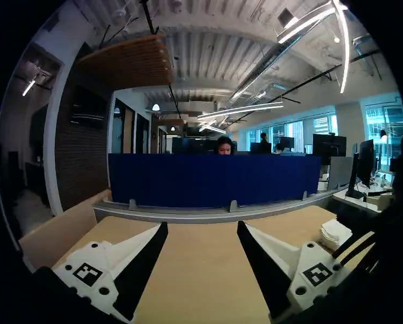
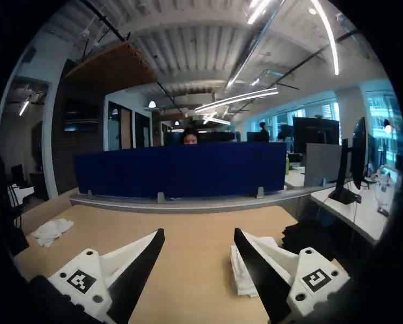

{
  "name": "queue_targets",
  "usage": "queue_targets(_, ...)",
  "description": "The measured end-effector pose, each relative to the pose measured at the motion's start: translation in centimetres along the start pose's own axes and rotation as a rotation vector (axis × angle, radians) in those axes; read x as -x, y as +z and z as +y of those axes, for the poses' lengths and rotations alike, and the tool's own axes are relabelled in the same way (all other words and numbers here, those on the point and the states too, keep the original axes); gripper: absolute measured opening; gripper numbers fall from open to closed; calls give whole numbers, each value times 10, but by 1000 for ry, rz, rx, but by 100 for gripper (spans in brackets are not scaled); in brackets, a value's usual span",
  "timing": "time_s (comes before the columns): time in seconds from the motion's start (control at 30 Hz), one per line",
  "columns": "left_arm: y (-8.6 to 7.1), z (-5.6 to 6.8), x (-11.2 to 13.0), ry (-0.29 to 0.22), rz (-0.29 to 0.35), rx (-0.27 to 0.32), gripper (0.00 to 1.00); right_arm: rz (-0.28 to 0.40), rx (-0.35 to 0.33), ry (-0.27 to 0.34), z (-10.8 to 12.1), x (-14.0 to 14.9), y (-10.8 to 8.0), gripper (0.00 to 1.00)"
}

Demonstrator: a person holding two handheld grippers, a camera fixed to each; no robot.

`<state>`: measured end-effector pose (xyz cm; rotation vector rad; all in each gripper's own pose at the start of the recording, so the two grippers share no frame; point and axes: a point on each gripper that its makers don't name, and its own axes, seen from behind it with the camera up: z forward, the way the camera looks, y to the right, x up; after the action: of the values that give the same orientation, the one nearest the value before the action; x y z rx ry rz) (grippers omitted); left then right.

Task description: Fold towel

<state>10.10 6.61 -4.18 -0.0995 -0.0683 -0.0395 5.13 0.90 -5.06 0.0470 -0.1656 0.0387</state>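
My left gripper (image 1: 201,225) is open above the bare wooden desk (image 1: 201,270), nothing between its fingers. A folded white towel (image 1: 335,232) lies at the desk's right edge in the left gripper view. My right gripper (image 2: 199,232) is also open and holds nothing. Just behind its right finger a folded white towel (image 2: 243,270) lies flat on the desk (image 2: 190,254). A crumpled white towel (image 2: 51,230) rests at the far left of the desk in the right gripper view.
A blue divider panel (image 1: 212,178) with a grey rail runs along the desk's far edge; a person sits behind it. Monitors (image 2: 358,156) stand on the neighbouring desk at right. A dark bundle (image 2: 309,235) sits by the right edge.
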Motion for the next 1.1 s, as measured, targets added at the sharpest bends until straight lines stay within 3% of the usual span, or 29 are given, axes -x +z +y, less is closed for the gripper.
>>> queue_targets(0.3, 1, -6, -5, 12, 41, -5, 95, -19, -25, -2, -14, -3, 7, 100)
queue_targets(0.5, 4, -17, 6, 15, 58, -18, 95, -15, -46, 12, -27, -6, 10, 100)
queue_targets(0.7, 7, -26, 28, 21, 56, -40, 95, -17, -47, 11, -36, -4, 16, 100)
queue_targets(1.1, 18, -37, 90, 30, 68, -59, 95, -69, -59, -46, -52, 30, 32, 100)
